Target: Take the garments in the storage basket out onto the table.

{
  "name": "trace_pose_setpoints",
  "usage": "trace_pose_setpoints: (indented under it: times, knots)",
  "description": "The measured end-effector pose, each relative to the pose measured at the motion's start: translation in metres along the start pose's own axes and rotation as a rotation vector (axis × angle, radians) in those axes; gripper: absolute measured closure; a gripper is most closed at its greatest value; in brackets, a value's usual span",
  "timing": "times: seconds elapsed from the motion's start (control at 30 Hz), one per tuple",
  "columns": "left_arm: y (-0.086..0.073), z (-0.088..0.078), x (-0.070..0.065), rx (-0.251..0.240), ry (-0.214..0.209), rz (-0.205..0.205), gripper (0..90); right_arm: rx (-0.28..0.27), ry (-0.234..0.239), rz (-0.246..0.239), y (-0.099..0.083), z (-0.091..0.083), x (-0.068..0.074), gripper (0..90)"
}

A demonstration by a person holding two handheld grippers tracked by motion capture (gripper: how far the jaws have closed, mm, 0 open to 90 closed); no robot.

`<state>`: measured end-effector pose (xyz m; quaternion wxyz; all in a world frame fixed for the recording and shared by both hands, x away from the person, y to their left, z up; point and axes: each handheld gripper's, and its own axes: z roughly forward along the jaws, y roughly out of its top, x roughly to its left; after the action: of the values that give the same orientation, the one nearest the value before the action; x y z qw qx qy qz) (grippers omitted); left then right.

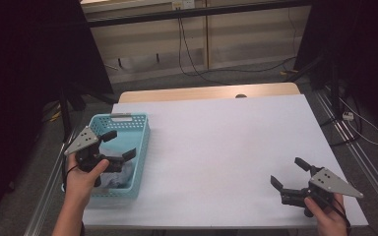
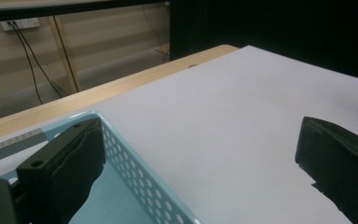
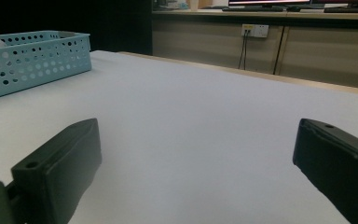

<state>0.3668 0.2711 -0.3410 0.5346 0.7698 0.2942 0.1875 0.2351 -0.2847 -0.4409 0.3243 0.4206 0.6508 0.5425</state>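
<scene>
The basket [image 1: 128, 129], a light-blue perforated one, sits at the left of the high view, near the table's [image 1: 226, 147] left edge. Its long axis runs from the lower part of the frame toward the top, leaning slightly right, and its open side faces up. Something pale and crumpled lies in its near end (too dim to tell what).

The left gripper [image 1: 119, 145] hangs over the basket, its jaws spread wide and pointing right, with nothing between them. In the left gripper view one jaw stands over the basket's inside at lower left and the other over the bare white table at lower right, so the near-right rim [image 2: 144, 179] runs diagonally between them.

The right gripper [image 1: 290, 173] is at the lower right of the high view, low over the table, well apart from the basket, jaws wide and empty, pointing left and up the frame. In its own view the basket shows at upper left [image 3: 32, 60].
</scene>
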Motion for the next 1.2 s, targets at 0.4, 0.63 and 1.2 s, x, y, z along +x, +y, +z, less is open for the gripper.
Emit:
trace_pose_setpoints:
  times: [0.4,0.63,1.2]
  knots:
    - [-0.002,0.005,0.019,0.112,-0.003,0.026,3.0,-0.001,0.002,-0.002,0.000,0.000,0.000,0.7]
    - [-0.007,0.013,0.026,0.203,-0.011,0.054,3.4,0.001,0.010,-0.006,0.000,0.000,0.001,0.7]
    - [-0.016,0.012,0.041,0.331,-0.007,0.062,4.4,0.003,0.019,-0.004,0.000,0.001,0.002,0.7]
